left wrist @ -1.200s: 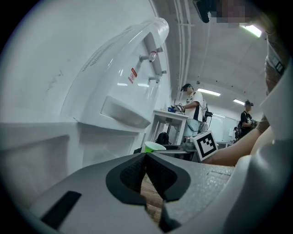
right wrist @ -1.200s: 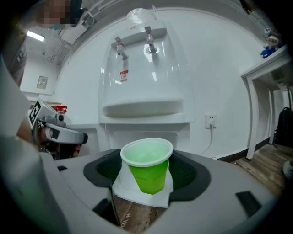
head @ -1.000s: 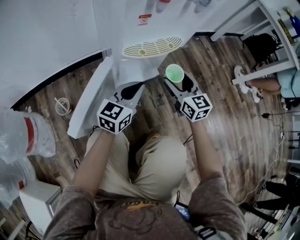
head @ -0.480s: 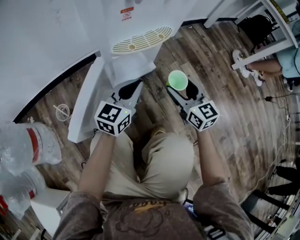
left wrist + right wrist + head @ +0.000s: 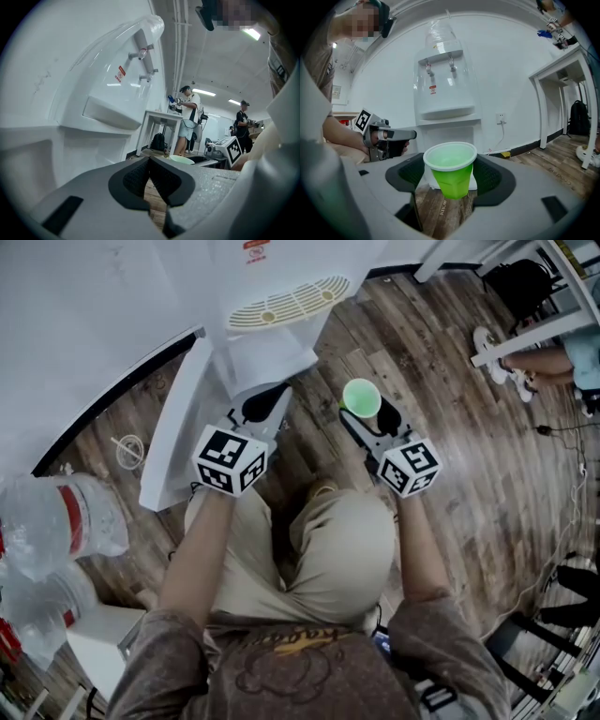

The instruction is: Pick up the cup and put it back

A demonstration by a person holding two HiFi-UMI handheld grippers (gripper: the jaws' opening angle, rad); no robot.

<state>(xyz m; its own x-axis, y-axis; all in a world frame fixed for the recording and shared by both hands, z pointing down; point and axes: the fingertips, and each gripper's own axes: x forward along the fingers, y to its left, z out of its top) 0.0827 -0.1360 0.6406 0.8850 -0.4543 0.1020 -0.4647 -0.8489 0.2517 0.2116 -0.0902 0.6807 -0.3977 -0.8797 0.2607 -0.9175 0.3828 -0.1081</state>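
Cup (image 5: 451,180) sits upright, clamped between the right tongs (image 5: 450,169); left tongs (image 5: 149,168) pinched together, empty.

Lab-like workroom: wood-look floor (image 5: 450,427), white water dispenser (image 5: 445,84) against a white wall (image 5: 511,56), spare water jugs (image 5: 56,521), white tables (image 5: 157,123), ceiling strip lights (image 5: 204,92) and pipes (image 5: 178,42), other people (image 5: 187,117) standing with gear in hand.

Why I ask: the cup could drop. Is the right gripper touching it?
Touching. The right gripper view shows the cup hanging above the floor between the right gripper's pads, both pressed against its sides.
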